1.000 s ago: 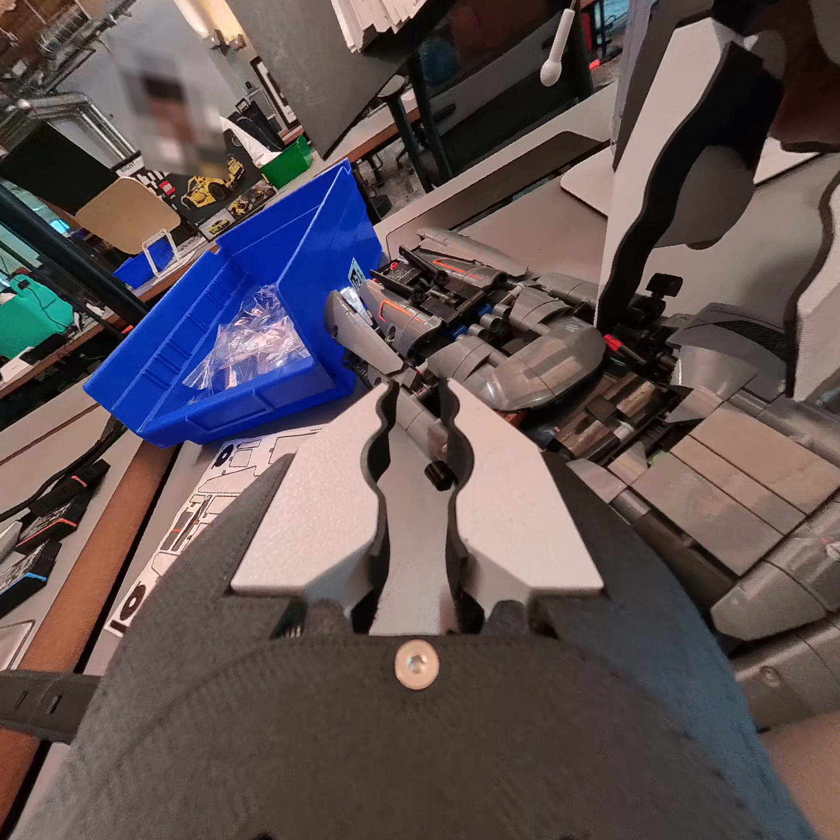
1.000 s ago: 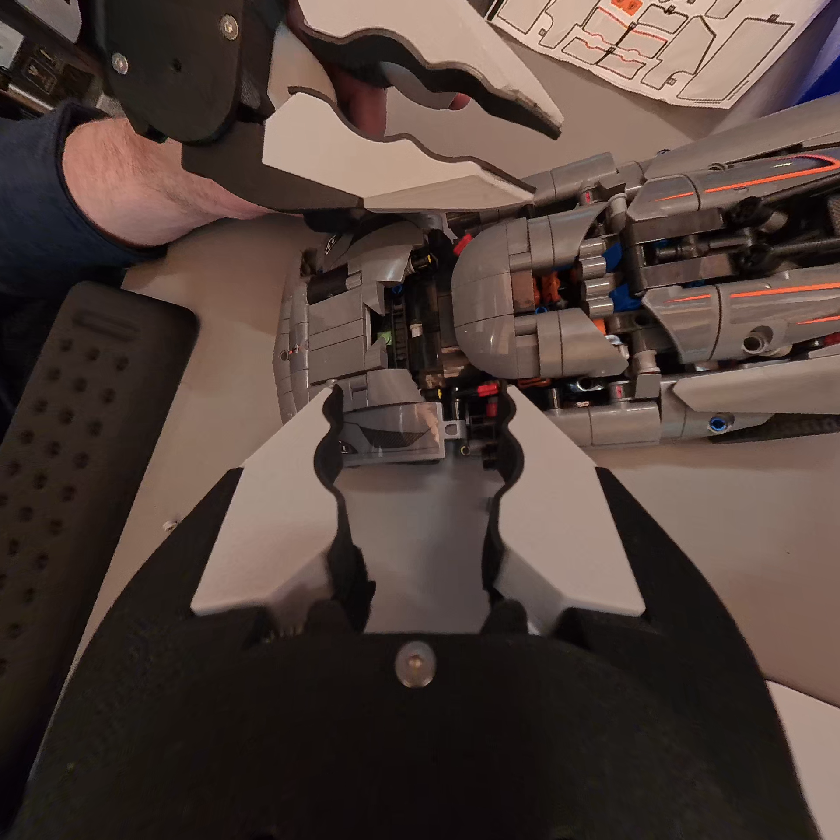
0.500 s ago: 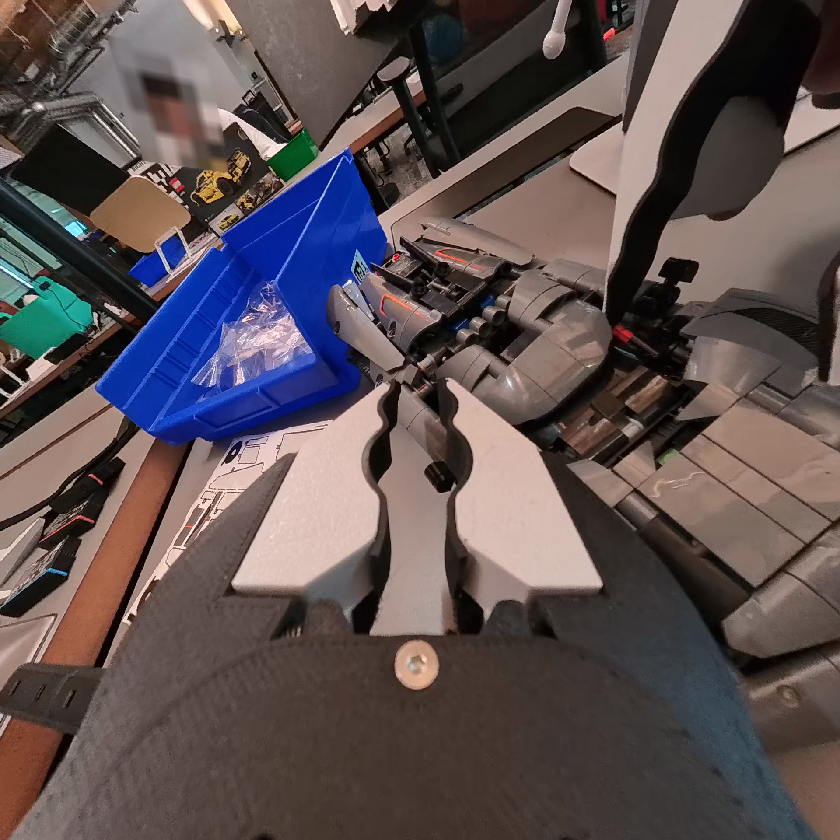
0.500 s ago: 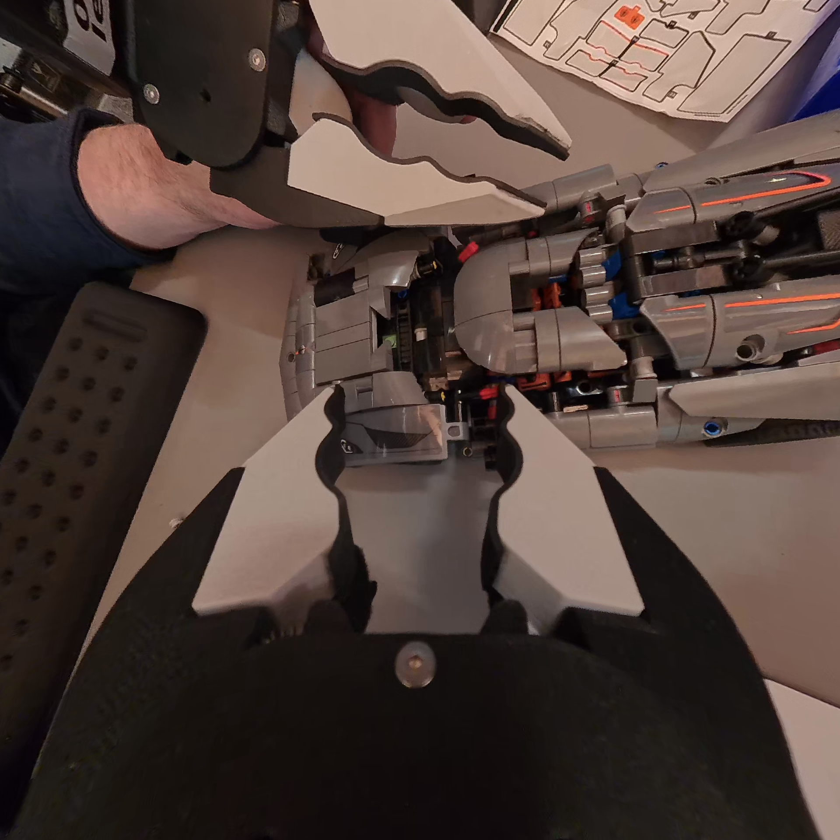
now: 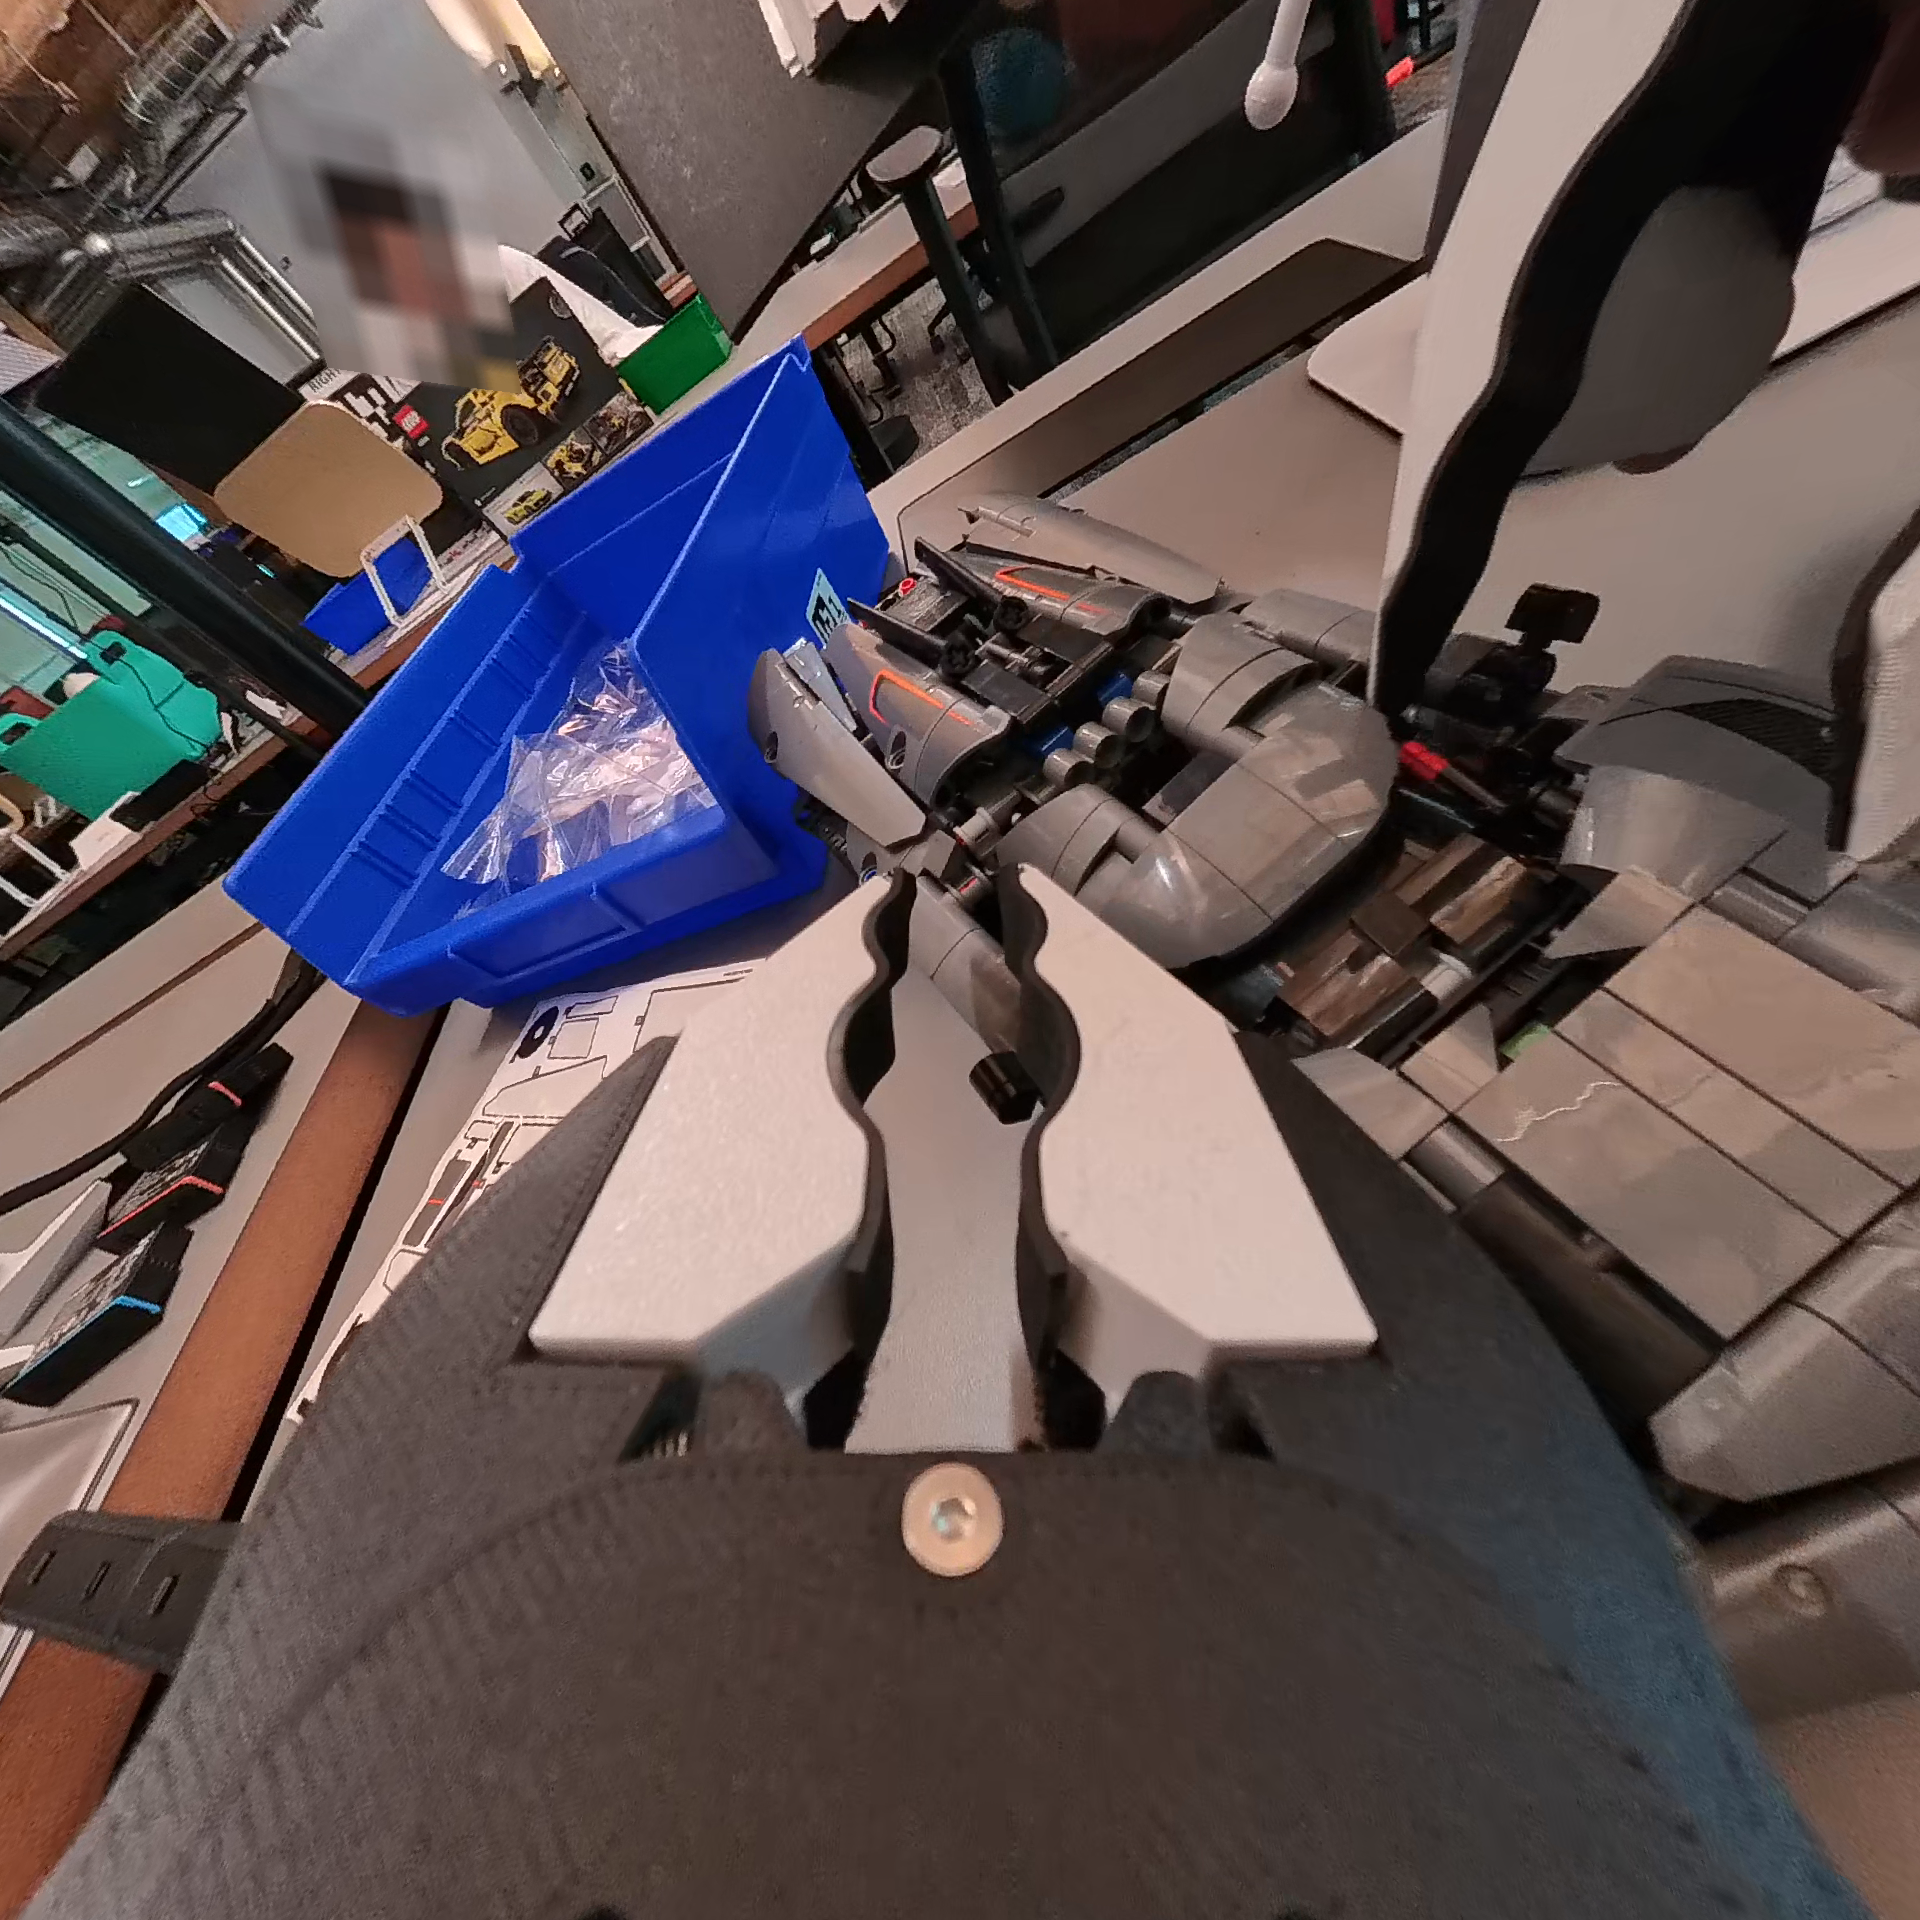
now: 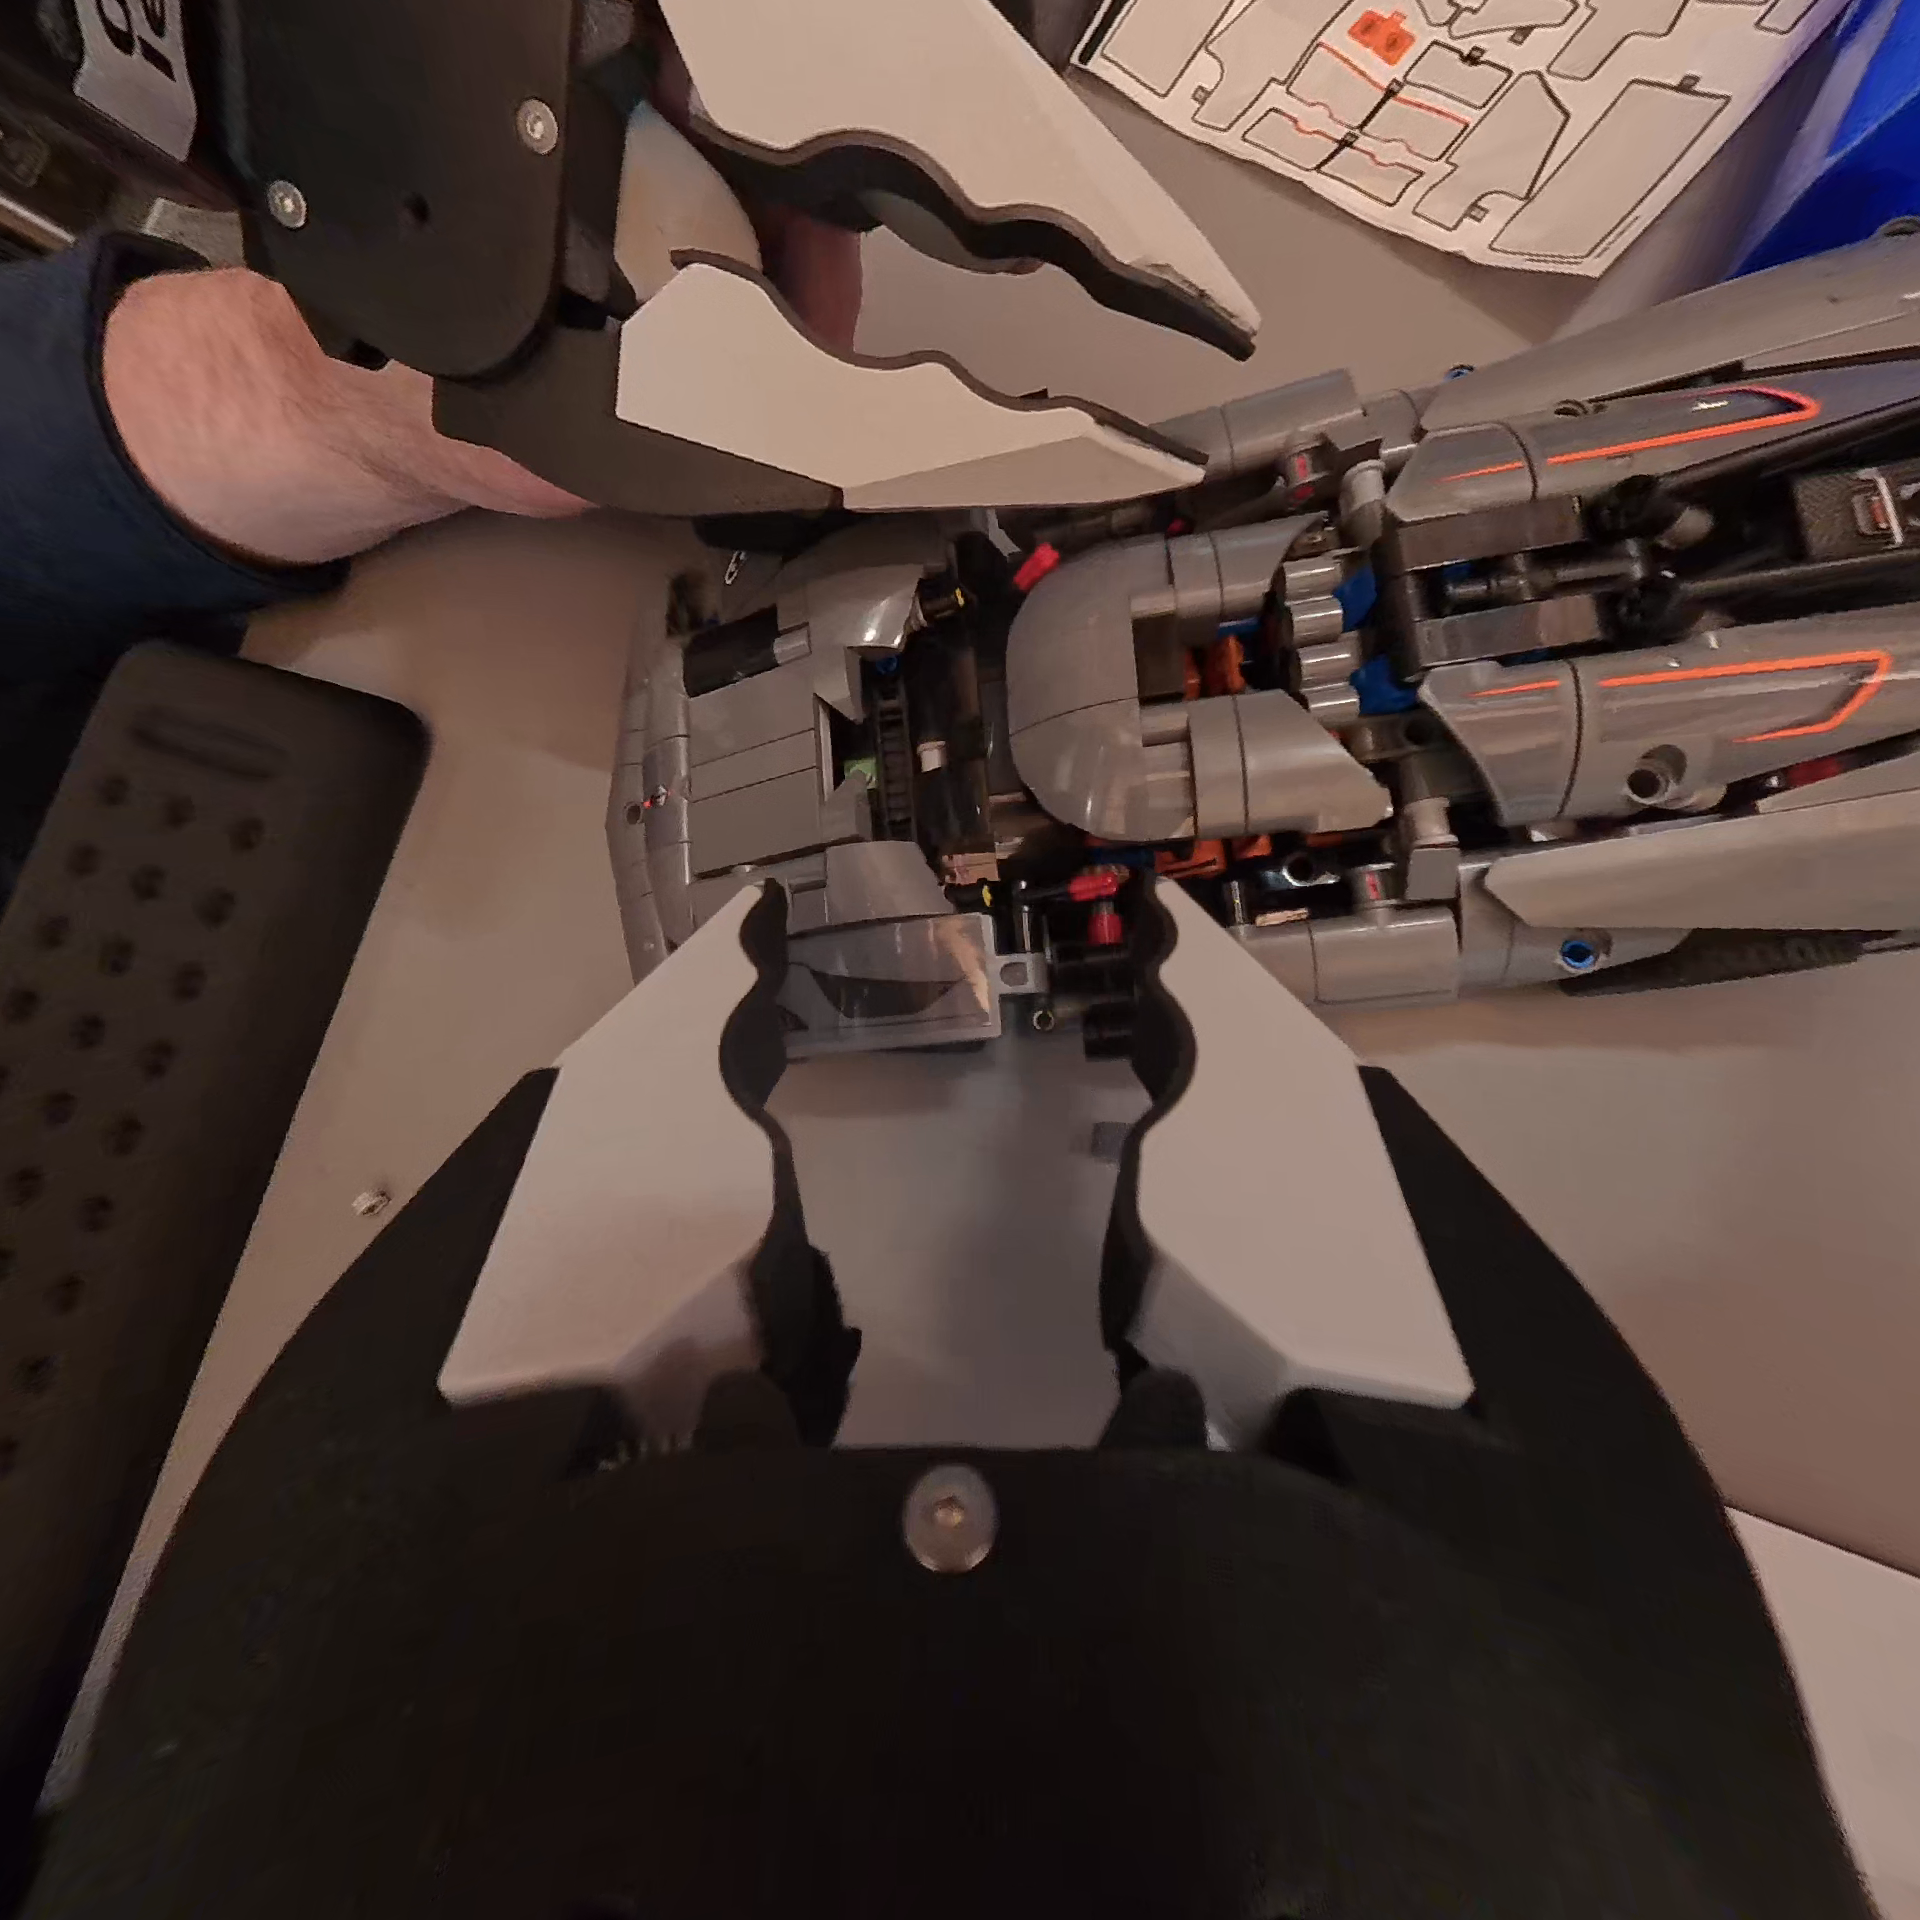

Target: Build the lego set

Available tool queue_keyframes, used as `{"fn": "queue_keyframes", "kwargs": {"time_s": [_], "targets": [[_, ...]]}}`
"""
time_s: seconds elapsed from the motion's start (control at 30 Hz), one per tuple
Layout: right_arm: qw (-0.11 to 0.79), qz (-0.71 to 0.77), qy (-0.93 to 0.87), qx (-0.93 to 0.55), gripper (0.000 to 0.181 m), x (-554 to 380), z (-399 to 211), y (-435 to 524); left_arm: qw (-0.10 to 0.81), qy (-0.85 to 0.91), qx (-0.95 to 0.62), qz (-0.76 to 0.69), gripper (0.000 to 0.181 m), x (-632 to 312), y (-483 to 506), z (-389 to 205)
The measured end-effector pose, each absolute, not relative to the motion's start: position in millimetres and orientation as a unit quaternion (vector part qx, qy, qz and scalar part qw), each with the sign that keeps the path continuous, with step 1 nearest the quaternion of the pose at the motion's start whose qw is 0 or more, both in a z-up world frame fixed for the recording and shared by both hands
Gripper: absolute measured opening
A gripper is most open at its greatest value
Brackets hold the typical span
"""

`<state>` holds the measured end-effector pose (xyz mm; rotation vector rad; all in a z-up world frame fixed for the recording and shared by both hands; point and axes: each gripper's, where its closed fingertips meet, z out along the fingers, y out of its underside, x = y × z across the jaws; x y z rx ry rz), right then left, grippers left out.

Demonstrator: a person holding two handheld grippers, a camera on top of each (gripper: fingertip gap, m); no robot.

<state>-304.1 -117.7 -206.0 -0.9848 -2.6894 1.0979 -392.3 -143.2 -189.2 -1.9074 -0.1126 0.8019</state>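
Two grippers work the grey lego model (image 6: 1195, 727), centre frame. Right gripper (image 6: 956, 925) straddles its clear windscreen piece (image 6: 894, 987), fingers wide; left gripper (image 5: 956, 904) is narrowed around a small black pin (image 5: 1003, 1081). Best to steady the model, then press the pin in squarely.

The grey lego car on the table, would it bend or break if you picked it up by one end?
The grey lego car looks long and built from many clipped pieces, so it would probably sag or shed parts. It is likely heavy for one claw. Its thin side panels seem easiest to pop off.
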Motion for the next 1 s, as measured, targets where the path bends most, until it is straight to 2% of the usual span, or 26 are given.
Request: {"fn": "queue_keyframes", "kwargs": {"time_s": [0.63, 1.0], "targets": [[0.031, 0.343, -0.887, -0.309, 0.065, -299, -212, -119, 0.527, -0.038, -0.783, 0.33, 0.017, -388, -145, -182], [0.039, 0.353, -0.882, -0.309, 0.065, -301, -206, -116, 0.574, 0.011, -0.789, 0.217, 0.025, -355, -148, -168]]}}
